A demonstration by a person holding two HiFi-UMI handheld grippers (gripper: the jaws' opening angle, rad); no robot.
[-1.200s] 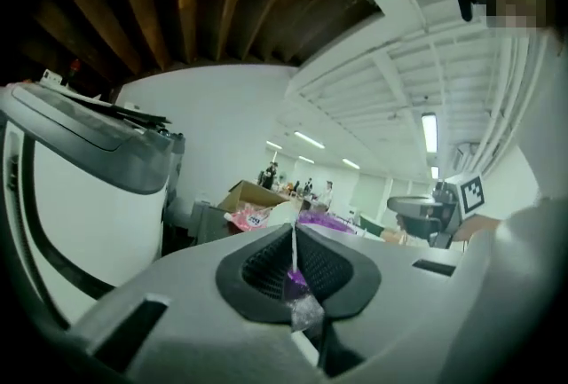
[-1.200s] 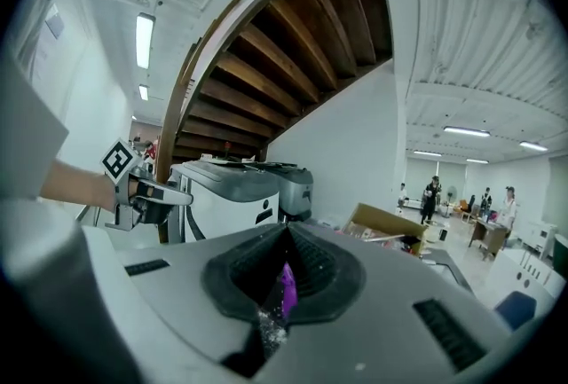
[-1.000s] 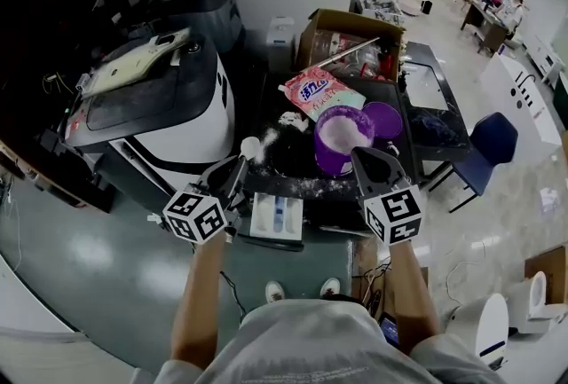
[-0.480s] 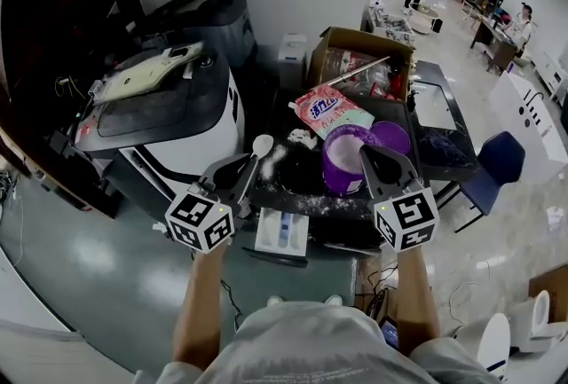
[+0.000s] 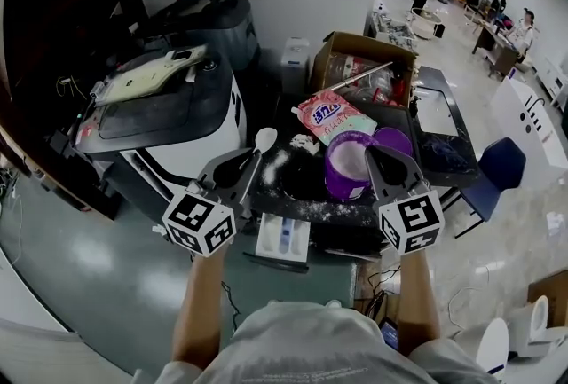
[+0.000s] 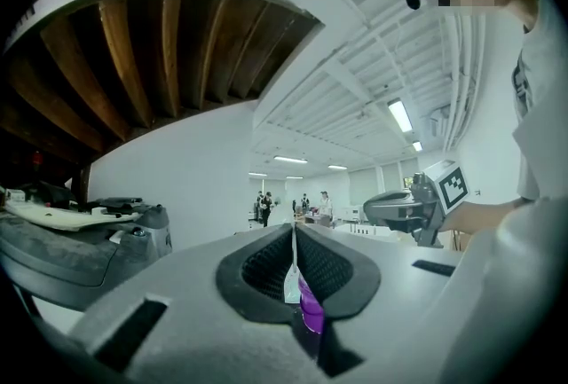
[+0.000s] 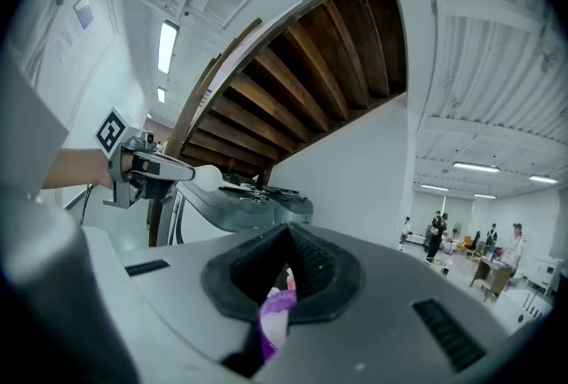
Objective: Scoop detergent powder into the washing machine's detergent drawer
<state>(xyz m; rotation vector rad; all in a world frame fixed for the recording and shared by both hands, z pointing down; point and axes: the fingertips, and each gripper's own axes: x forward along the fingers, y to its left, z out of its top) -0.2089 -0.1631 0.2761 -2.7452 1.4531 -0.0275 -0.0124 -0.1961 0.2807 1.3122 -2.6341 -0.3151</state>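
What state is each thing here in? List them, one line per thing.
left gripper: shut on the scoop's handle
scoop: held up, bowl raised
right gripper: shut on the purple tub's rim
purple tub: open, with powder inside
tub lid: off, beside the tub
detergent drawer: pulled out
cardboard box: flaps open
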